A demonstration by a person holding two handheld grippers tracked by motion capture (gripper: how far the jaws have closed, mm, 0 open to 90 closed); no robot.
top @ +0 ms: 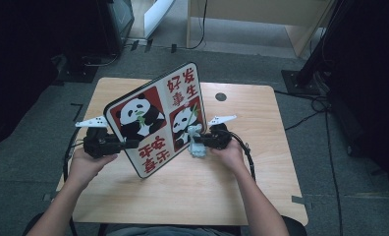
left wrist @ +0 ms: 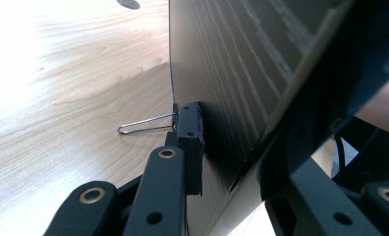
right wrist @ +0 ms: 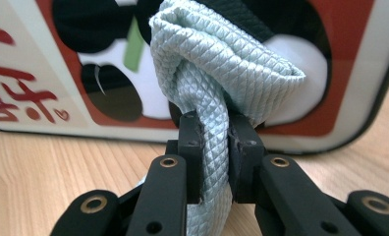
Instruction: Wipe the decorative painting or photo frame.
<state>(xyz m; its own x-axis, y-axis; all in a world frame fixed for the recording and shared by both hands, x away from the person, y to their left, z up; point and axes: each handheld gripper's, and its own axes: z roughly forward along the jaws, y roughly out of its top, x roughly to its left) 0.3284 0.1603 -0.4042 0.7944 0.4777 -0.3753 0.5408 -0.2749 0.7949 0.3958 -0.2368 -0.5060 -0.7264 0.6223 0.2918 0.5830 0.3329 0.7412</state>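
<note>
Board: panda board (top: 155, 118) stands tilted on its lower edge at the centre of the frame, on the wooden bench (top: 182, 196).
Left gripper (top: 128, 143): clamped on the board's left edge (a wire clip (left wrist: 146, 124) sits there).
Right gripper (top: 198, 142): clenched on a pale blue cloth (right wrist: 222, 73) pressed against the board's face, right of centre.

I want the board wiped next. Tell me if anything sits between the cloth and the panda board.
Nothing visible does. The cloth, pinched in the right gripper, is right up against the panda board, which the left gripper holds by its edge, tilted on the table.
</note>
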